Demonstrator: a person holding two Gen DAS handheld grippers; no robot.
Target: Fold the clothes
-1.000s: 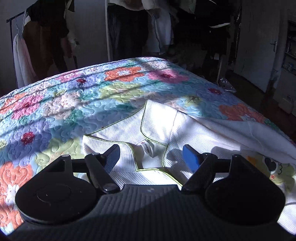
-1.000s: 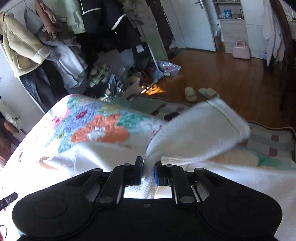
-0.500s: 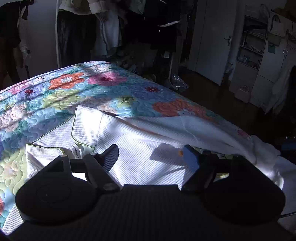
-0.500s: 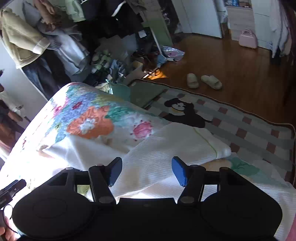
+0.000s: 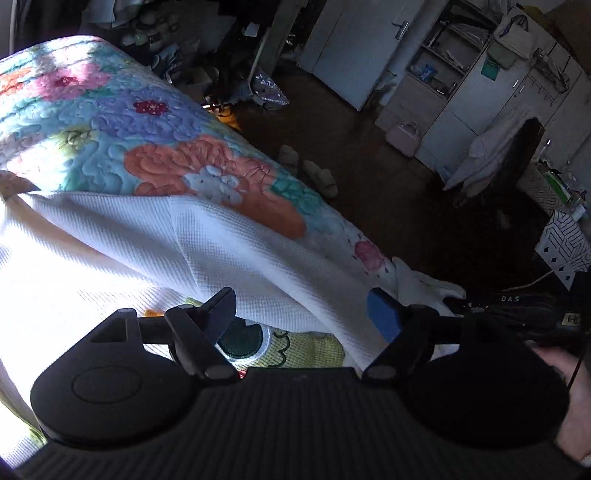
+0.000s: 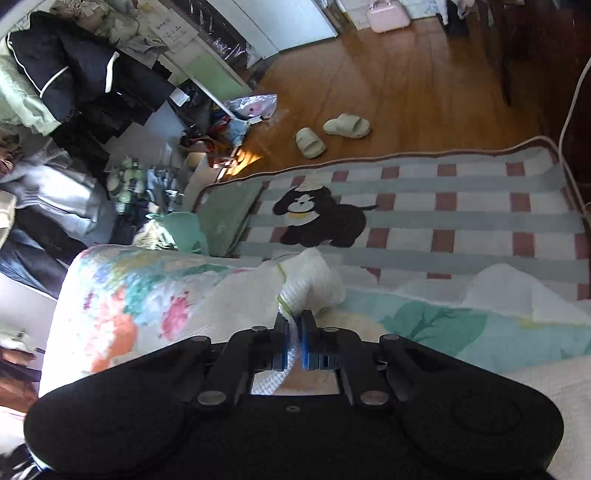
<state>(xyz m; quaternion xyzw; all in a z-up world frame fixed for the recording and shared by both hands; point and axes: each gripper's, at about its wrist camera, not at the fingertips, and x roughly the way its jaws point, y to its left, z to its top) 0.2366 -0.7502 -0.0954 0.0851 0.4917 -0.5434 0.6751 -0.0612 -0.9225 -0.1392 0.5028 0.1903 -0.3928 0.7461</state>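
Fold's barely underway: the white waffle-knit top with lime-green trim (image 5: 122, 236) lies spread on the floral quilted bed (image 5: 110, 129), its long sleeve running out toward the bed's edge. The right tongs (image 6: 293, 341) are clamped on the cuff (image 6: 310, 280); the left tongs (image 5: 303, 314) hover wide open, empty, over the chest print. Body probably still unfolded.

I see a warm brown wooden floor (image 6: 424, 85) lit by sun, a checked rug with a black dog figure (image 6: 461, 206) beside the bed's flowered quilted bedspread (image 5: 122, 140). Pale slippers (image 6: 332, 133) lie near white cupboard doors (image 5: 354, 48), and a pink handbag (image 6: 388, 14) stands beyond.
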